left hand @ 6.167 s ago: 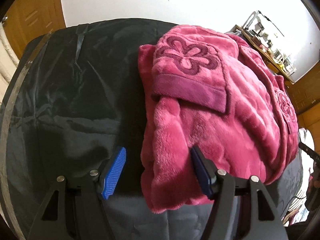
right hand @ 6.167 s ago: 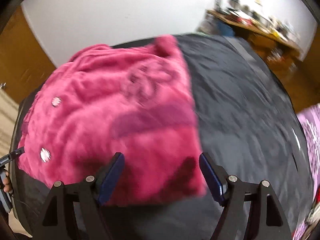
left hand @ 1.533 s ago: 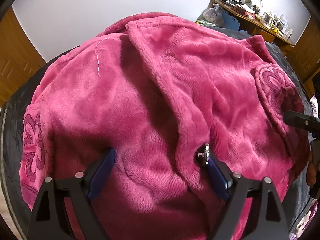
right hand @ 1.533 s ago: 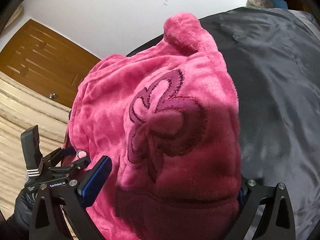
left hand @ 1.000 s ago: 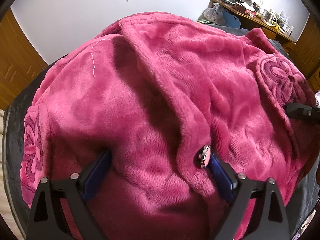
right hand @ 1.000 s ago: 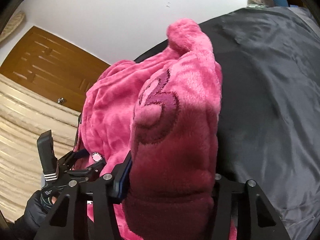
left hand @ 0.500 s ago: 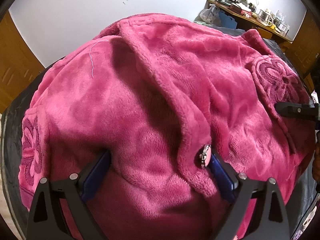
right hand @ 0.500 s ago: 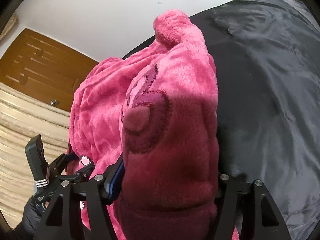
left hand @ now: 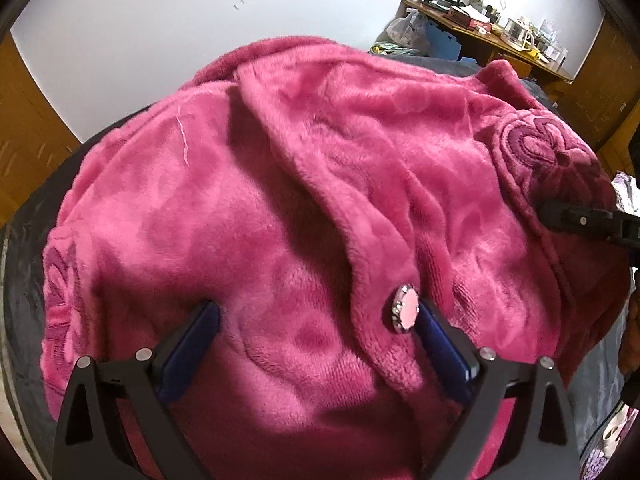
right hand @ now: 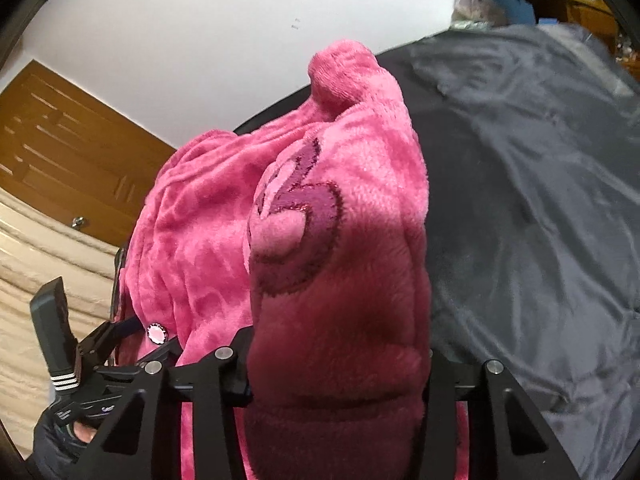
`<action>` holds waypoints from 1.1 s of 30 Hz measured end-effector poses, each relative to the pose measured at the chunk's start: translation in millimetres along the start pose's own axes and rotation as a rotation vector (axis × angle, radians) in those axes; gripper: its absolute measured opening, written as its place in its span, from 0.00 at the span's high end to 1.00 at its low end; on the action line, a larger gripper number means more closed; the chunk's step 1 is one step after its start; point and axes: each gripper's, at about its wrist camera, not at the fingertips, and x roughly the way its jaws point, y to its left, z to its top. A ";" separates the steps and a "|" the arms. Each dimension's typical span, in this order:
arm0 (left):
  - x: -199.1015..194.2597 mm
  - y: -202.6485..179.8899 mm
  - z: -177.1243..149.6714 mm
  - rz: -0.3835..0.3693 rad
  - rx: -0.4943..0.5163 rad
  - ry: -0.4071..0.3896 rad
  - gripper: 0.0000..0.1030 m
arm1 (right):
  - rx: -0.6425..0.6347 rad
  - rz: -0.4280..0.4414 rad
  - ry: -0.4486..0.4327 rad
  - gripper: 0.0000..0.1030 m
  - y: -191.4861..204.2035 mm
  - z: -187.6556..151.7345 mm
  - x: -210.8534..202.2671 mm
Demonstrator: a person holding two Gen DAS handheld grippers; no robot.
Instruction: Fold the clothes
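Dark sheet (right hand: 540, 200) covers the bed; on it we have the pink fleece garment (left hand: 280, 200), bunched and partly doubled w/ flower patches at both ends, not a neat stack, so folding looks mid-way and flattening is left. Our right gripper (right hand: 340, 376) is clamped narrow on a thick wad of the fleece, lifting it. Left gripper (left hand: 316, 328) stands wide, fleece between its blue pads (left hand: 188, 352), by the pink button (left hand: 406, 308); whether it grips, can't tell.

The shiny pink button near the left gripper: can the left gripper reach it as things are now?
Probably yes. The button lies right beside the inner face of one finger of the left gripper, on the pink robe. The jaws stand wide apart over the fleece, and nothing covers the button.
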 end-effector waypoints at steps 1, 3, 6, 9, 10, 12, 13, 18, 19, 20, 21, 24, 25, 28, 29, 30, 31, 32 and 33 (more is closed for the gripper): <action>-2.7 0.6 0.7 0.007 0.007 -0.003 0.05 | -0.001 -0.008 -0.008 0.54 3.7 -1.0 -2.0; -10.4 4.3 1.3 0.009 0.013 -0.028 0.05 | -0.008 -0.024 -0.026 0.54 11.6 -2.9 -7.0; -20.9 13.6 2.2 -0.007 0.006 -0.055 0.05 | -0.007 -0.032 -0.051 0.54 14.8 -3.7 -18.0; -22.1 26.2 0.6 -0.019 -0.003 -0.055 0.05 | -0.012 -0.031 -0.074 0.55 24.0 -11.3 -29.7; -21.5 30.2 -0.2 -0.016 -0.004 -0.053 0.05 | -0.016 -0.030 -0.080 0.55 28.1 -10.2 -32.3; -21.6 35.9 -2.5 -0.017 -0.009 -0.054 0.05 | -0.030 -0.036 -0.090 0.56 40.2 -9.7 -35.3; -23.8 40.1 -3.1 -0.023 -0.017 -0.059 0.05 | -0.039 -0.040 -0.095 0.56 47.0 -9.7 -36.4; -36.2 54.9 -0.8 -0.047 -0.034 -0.085 0.05 | -0.081 -0.060 -0.120 0.56 80.8 -10.1 -42.0; -38.4 57.7 -0.1 -0.047 -0.037 -0.090 0.05 | -0.088 -0.064 -0.124 0.56 86.1 -10.3 -42.9; -40.5 60.3 -0.1 -0.051 -0.042 -0.096 0.05 | -0.092 -0.069 -0.126 0.56 89.7 -10.8 -43.6; -42.6 62.7 -0.3 -0.055 -0.046 -0.102 0.05 | -0.097 -0.074 -0.129 0.56 93.4 -11.2 -44.3; -49.2 73.8 0.4 -0.081 -0.071 -0.117 0.05 | -0.096 -0.089 -0.130 0.56 97.4 -12.0 -45.0; -51.2 76.4 1.2 -0.088 -0.077 -0.120 0.05 | -0.094 -0.094 -0.130 0.56 98.2 -12.2 -45.1; -54.2 83.5 0.5 -0.084 -0.073 -0.127 0.05 | -0.084 -0.105 -0.130 0.56 99.1 -12.7 -44.7; -55.5 86.6 -2.5 -0.079 -0.070 -0.127 0.05 | -0.079 -0.107 -0.132 0.56 100.1 -13.1 -45.1; -53.8 88.5 -3.4 -0.077 -0.069 -0.124 0.05 | -0.077 -0.109 -0.135 0.56 102.1 -13.4 -45.3; -51.6 90.2 -3.9 -0.075 -0.070 -0.120 0.05 | -0.078 -0.109 -0.138 0.56 104.2 -13.8 -45.7; -50.0 92.4 -4.7 -0.071 -0.072 -0.114 0.05 | -0.078 -0.109 -0.141 0.56 106.7 -14.1 -46.7; -49.4 94.0 -6.1 -0.067 -0.075 -0.109 0.05 | -0.081 -0.108 -0.144 0.56 109.6 -14.5 -47.7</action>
